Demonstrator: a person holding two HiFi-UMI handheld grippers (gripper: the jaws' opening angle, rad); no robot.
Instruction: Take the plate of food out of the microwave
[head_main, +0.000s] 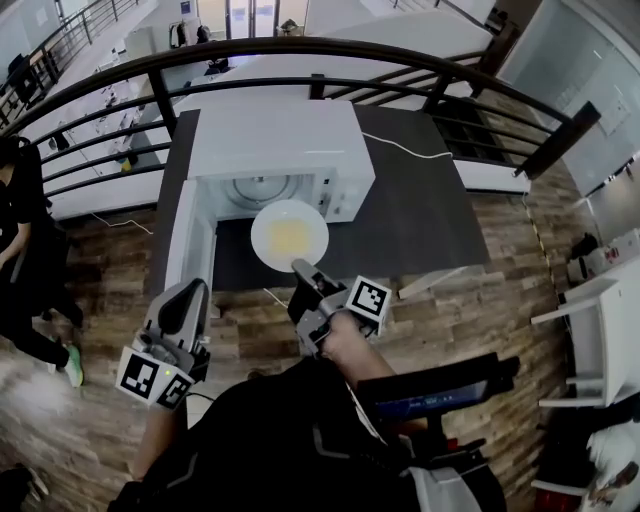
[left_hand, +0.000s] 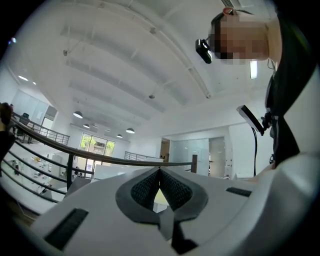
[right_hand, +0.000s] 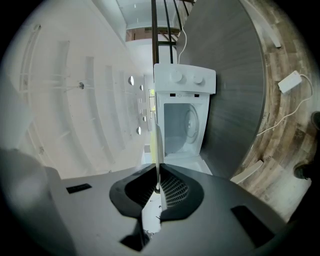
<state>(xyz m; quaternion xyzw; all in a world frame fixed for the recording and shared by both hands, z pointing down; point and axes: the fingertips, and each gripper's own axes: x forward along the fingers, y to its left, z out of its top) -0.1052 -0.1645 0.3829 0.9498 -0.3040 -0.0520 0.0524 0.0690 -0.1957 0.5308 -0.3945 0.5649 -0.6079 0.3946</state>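
A white plate (head_main: 288, 236) with yellow food on it hangs in front of the white microwave (head_main: 280, 140), over the dark table (head_main: 420, 210). My right gripper (head_main: 301, 269) is shut on the plate's near rim. In the right gripper view the plate (right_hand: 157, 150) shows edge-on as a thin line pinched between the pads, and my right gripper (right_hand: 158, 187) points toward the microwave (right_hand: 182, 120), whose cavity stands empty. The microwave door (head_main: 190, 240) is swung open to the left. My left gripper (head_main: 188, 303) is low at the left, away from the plate, shut on nothing; it (left_hand: 160, 171) faces the ceiling.
A black railing (head_main: 300, 50) runs behind the table. A person in black (head_main: 25, 250) stands at the far left on the wooden floor. White shelving (head_main: 590, 330) is at the right. A white cable and power adapter (right_hand: 290, 81) lie on the floor.
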